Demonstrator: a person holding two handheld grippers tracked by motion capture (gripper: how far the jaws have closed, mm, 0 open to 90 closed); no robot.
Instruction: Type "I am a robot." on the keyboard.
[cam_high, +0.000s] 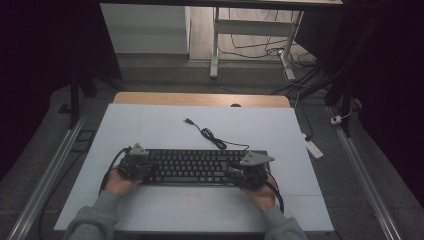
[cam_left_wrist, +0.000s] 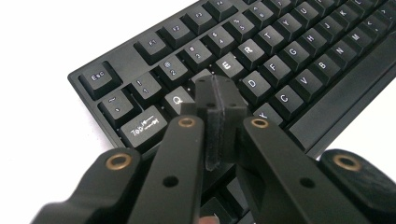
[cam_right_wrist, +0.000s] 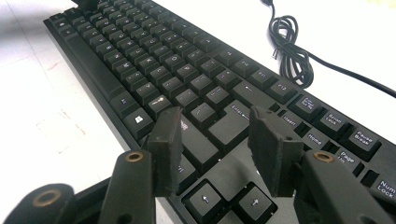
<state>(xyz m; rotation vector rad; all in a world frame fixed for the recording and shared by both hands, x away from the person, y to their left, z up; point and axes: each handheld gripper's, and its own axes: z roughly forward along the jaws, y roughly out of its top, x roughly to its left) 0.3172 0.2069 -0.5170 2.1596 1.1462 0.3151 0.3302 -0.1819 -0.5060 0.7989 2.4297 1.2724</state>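
Left gripper view, keyboard (cam_left_wrist: 280, 60) beneath closed jaws

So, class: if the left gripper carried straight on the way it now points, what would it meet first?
Most likely the keyboard. The left gripper, jaws shut with nothing between them, points down at the letter keys, with its tip just beside the Q key. Whether it already touches a key is hard to judge.

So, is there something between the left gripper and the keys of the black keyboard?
Nothing visible. The left gripper, its jaws shut together with nothing between them, points down at the black keyboard near the Q and E keys. Whether its tip touches a key cannot be told. The coiled black cable lies behind the keyboard, out of the way.
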